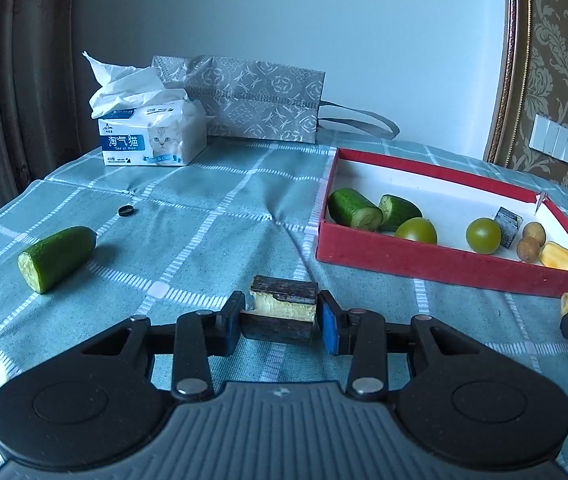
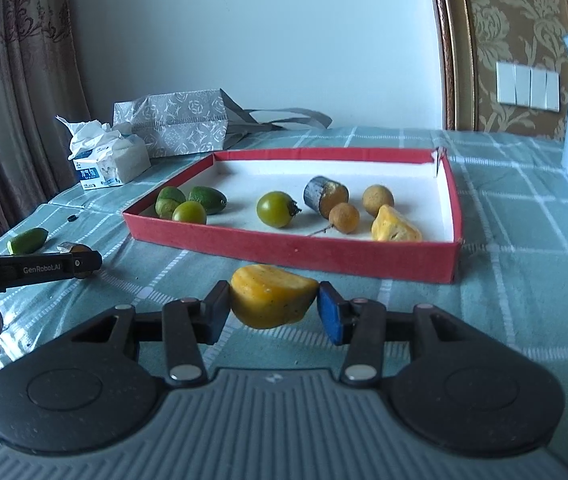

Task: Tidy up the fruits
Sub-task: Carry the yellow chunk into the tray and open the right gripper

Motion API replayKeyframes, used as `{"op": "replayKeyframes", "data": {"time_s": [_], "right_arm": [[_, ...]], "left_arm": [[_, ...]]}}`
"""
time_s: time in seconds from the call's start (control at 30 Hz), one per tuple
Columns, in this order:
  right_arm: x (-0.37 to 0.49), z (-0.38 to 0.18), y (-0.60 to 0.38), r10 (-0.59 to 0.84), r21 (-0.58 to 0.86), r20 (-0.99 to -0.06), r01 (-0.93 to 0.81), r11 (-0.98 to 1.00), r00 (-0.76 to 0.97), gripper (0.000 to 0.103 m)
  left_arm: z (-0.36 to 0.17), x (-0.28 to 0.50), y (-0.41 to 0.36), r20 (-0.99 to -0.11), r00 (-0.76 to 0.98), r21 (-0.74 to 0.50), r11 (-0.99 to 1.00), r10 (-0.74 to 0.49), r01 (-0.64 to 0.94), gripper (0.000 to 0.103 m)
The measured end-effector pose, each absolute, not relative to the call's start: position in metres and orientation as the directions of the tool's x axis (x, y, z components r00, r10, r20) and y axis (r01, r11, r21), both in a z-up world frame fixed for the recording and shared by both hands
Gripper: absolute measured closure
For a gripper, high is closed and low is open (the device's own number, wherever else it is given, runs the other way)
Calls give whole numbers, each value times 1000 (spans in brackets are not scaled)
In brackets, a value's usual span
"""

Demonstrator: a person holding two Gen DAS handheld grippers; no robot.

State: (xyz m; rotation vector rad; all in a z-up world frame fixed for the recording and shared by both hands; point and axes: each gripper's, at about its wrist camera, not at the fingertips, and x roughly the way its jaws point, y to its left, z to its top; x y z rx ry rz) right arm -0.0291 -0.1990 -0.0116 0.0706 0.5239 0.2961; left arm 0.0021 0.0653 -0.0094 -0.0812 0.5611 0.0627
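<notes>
The left gripper (image 1: 279,318) is clamping a dark-skinned, pale-fleshed cane piece (image 1: 282,307); the right gripper (image 2: 272,307) is clamping a yellow fruit chunk (image 2: 271,295), both poised for loading into the red-walled cardboard tray (image 2: 284,246).

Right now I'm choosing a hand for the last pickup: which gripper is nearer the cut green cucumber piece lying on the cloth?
Left. The left gripper is beside the cucumber piece; the right gripper is farther away, near the red tray.

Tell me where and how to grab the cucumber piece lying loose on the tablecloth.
Grip the cucumber piece across its round middle, coming from above with the fingers straddling its long axis. It lies on its side on the tablecloth, flat cut end nearest the left wrist camera, tapered tip away. The tip would likely slip; the middle looks widest and steadiest.
</notes>
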Motion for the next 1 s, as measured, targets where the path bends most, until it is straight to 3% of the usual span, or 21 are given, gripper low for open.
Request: {"op": "replayKeyframes", "data": {"time_s": [0.6,1.0], "right_arm": [[8,49,-166,306,92,-379,-294,951,873,58],[15,38,-165,311,140,-380,-278,950,871,58]], "left_arm": [[-9,4,67,-540,841,-77,994,25,-79,65],[-10,4,66,-543,840,-79,994,21,-76,65]]}}
